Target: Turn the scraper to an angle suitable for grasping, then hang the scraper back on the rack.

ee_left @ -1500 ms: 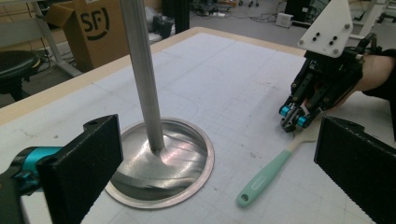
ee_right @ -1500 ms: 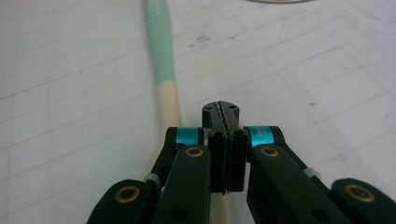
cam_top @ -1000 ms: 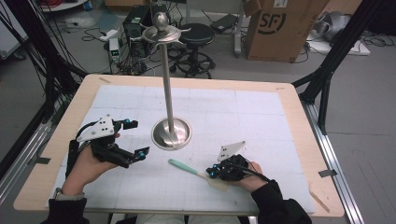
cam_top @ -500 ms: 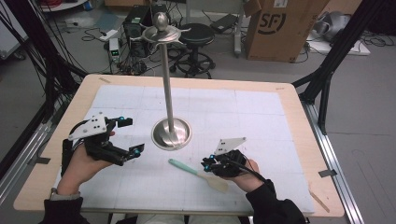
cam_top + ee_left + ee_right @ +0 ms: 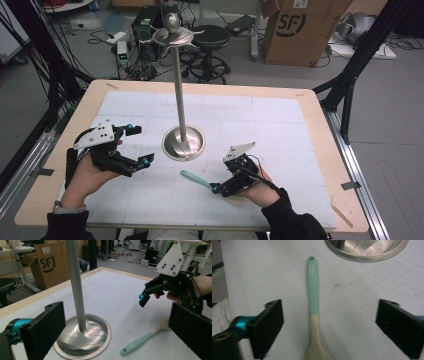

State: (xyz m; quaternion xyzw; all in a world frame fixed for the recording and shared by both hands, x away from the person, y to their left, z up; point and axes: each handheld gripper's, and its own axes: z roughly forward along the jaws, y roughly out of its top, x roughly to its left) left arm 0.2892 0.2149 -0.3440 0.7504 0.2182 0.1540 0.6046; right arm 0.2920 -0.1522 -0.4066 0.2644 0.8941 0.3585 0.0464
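A spatula with a mint-green handle (image 5: 195,178) and pale wooden head lies flat on the white mat, its handle end toward the metal stand's round base (image 5: 184,143). My right gripper (image 5: 223,185) hovers just over the wooden head, open. In the right gripper view the spatula (image 5: 313,290) runs up the middle between the wide-apart jaws of the right gripper (image 5: 332,327), touching neither. My left gripper (image 5: 140,145) is open, left of the base. The left gripper view has the left gripper (image 5: 117,332) facing the pole (image 5: 76,285), the spatula (image 5: 140,341) and the right gripper (image 5: 150,293).
The tall stand's pole (image 5: 178,90) rises to a hooked top (image 5: 172,32) at mid-table. The white gridded mat (image 5: 260,125) covers most of the wooden table (image 5: 320,150). A cardboard box (image 5: 300,30), a stool and cables lie on the floor beyond the far edge.
My right gripper has edged left and tipped down over the spatula's head. My left gripper has drifted slightly left. The spatula and stand have not moved.
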